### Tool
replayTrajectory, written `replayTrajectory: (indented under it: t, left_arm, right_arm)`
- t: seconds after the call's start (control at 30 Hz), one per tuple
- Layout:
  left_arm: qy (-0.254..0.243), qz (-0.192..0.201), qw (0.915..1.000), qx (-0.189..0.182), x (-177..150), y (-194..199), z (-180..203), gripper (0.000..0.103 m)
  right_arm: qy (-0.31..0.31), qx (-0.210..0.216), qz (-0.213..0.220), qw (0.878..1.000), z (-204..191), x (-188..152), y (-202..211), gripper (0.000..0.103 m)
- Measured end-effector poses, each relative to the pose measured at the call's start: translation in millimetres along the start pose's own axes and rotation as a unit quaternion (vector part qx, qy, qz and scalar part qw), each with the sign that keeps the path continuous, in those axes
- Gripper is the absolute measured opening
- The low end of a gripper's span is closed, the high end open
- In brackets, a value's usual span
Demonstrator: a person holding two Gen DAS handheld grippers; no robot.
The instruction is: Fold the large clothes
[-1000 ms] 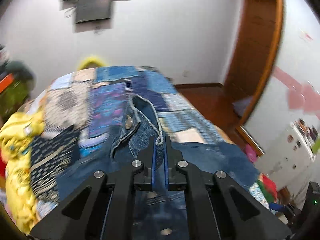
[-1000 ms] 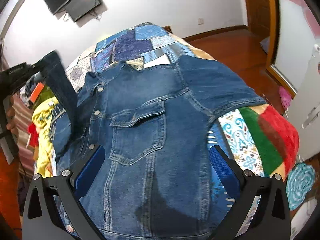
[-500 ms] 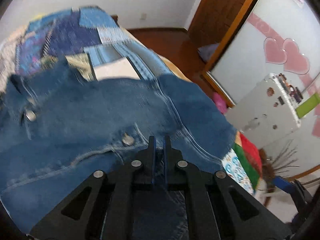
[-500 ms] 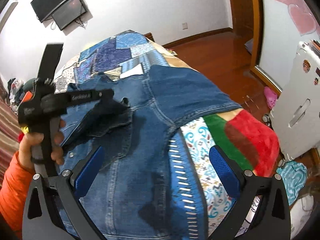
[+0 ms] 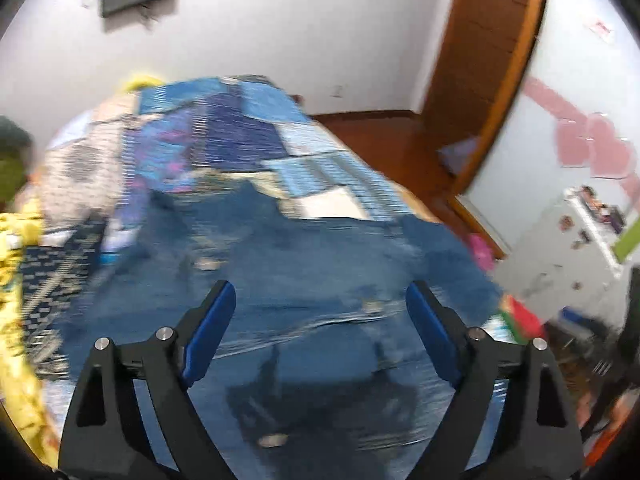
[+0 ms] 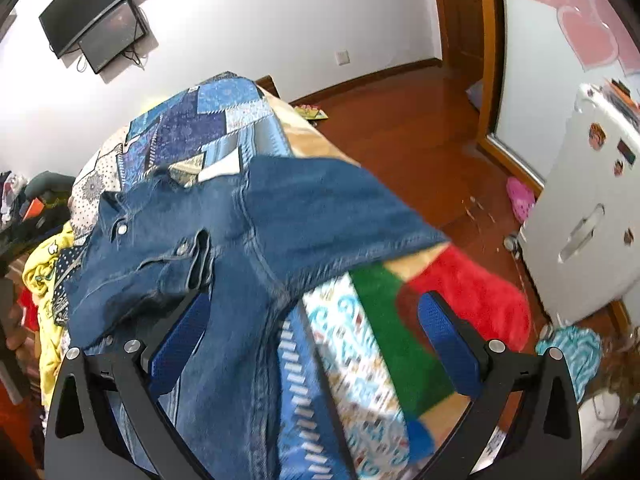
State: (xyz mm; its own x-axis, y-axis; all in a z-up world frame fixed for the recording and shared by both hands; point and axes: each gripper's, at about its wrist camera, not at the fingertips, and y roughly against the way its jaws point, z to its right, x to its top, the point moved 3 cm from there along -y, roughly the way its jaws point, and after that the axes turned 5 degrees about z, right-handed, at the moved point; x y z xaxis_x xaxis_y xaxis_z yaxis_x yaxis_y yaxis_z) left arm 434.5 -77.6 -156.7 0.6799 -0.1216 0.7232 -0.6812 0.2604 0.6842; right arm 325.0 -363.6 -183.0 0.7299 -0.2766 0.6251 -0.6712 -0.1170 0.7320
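The left gripper has its blue fingers spread wide with nothing between them, hovering over the jacket, which fills the lower middle of that blurred frame. The right gripper is likewise wide open and empty; its fingers frame the jacket's right edge and the quilt beside it at lower centre.

The jacket lies on the bed, spread across the quilt. In the right view one sleeve is folded in over the chest, its cuff left of centre, while the other sleeve reaches toward the middle right. A yellow garment sits at the left edge. A screen hangs on the wall at upper left, and a white cabinet stands at the right.
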Motion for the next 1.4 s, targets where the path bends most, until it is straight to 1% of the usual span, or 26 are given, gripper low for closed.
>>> replayTrajectory:
  t: [0.1, 0.2, 0.27, 0.33, 0.4, 0.43, 0.5, 0.57, 0.63, 0.73, 0.9, 0.93, 0.97, 1.0, 1.07, 1.1, 1.17, 1.2, 1.23, 1.27, 1.4]
  left_arm:
    - [0.005, -0.010, 0.9988, 0.047, -16, 5, -34, 0.088]
    - [0.021, -0.032, 0.9961, 0.080, -37, 4, -67, 0.088]
    - [0.035, -0.048, 0.9930, 0.102, -56, 2, -88, 0.088]
    - [0.053, -0.066, 0.9893, 0.119, -74, -2, -106, 0.088]
    - [0.072, -0.084, 0.9857, 0.128, -89, -6, -118, 0.088]
    - [0.080, -0.088, 0.9842, 0.131, -96, -6, -125, 0.088]
    - [0.092, -0.091, 0.9827, 0.133, -108, -2, -133, 0.088]
    - [0.102, -0.092, 0.9815, 0.134, -115, -1, -139, 0.088]
    - [0.107, -0.089, 0.9797, 0.144, -121, 1, -143, 0.088]
    - [0.111, -0.084, 0.9776, 0.158, -123, 3, -148, 0.088]
    - [0.123, -0.085, 0.9766, 0.155, -125, 1, -153, 0.088]
    - [0.122, -0.084, 0.9766, 0.155, -125, 1, -153, 0.088]
    - [0.122, -0.083, 0.9766, 0.157, -125, 1, -153, 0.088]
    - [0.121, -0.080, 0.9769, 0.157, -125, 2, -152, 0.088]
    - [0.119, -0.078, 0.9772, 0.158, -125, 3, -151, 0.088]
    - [0.119, -0.076, 0.9772, 0.159, -125, 4, -151, 0.088]
    - [0.120, -0.073, 0.9769, 0.161, -125, 6, -150, 0.088]
    - [0.121, -0.072, 0.9767, 0.162, -126, 6, -150, 0.088]
    - [0.123, -0.072, 0.9765, 0.162, -126, 7, -150, 0.088]
    - [0.124, -0.072, 0.9765, 0.161, -127, 8, -150, 0.088]
    - [0.121, -0.068, 0.9776, 0.158, -128, 15, -148, 0.088]
  right_arm:
    - [0.012, -0.008, -0.013, 1.000, 7, 13, -12, 0.103]
    - [0.020, -0.014, -0.031, 0.999, 12, 18, -27, 0.103]
    - [0.019, -0.013, -0.050, 0.998, 18, 19, -41, 0.103]
    - [0.002, -0.009, -0.076, 0.997, 28, 18, -58, 0.103]
    - [-0.023, -0.007, -0.105, 0.994, 39, 15, -73, 0.103]
    - [-0.043, 0.001, -0.122, 0.992, 45, 13, -83, 0.103]
    - [-0.080, 0.017, -0.147, 0.986, 57, 11, -98, 0.103]
    - [-0.108, 0.023, -0.163, 0.980, 66, 10, -110, 0.103]
    - [-0.139, 0.028, -0.176, 0.974, 76, 9, -123, 0.103]
    - [-0.178, 0.033, -0.176, 0.968, 85, 12, -133, 0.103]
    - [-0.211, 0.034, -0.156, 0.964, 87, 19, -144, 0.103]
    - [-0.217, 0.033, -0.153, 0.964, 87, 19, -146, 0.099]
    - [-0.219, 0.027, -0.148, 0.964, 86, 20, -148, 0.090]
    - [-0.217, 0.019, -0.143, 0.965, 85, 21, -148, 0.086]
    - [-0.214, 0.015, -0.135, 0.967, 85, 23, -150, 0.068]
    - [-0.216, 0.012, -0.130, 0.968, 85, 24, -150, 0.062]
    - [-0.227, 0.001, -0.120, 0.967, 90, 26, -149, 0.036]
    - [-0.232, -0.005, -0.114, 0.966, 92, 27, -147, 0.029]
    - [-0.233, -0.013, -0.106, 0.967, 93, 29, -144, 0.018]
    - [-0.231, -0.017, -0.099, 0.968, 92, 32, -140, 0.014]
    - [-0.195, -0.017, -0.071, 0.978, 80, 46, -124, 0.011]
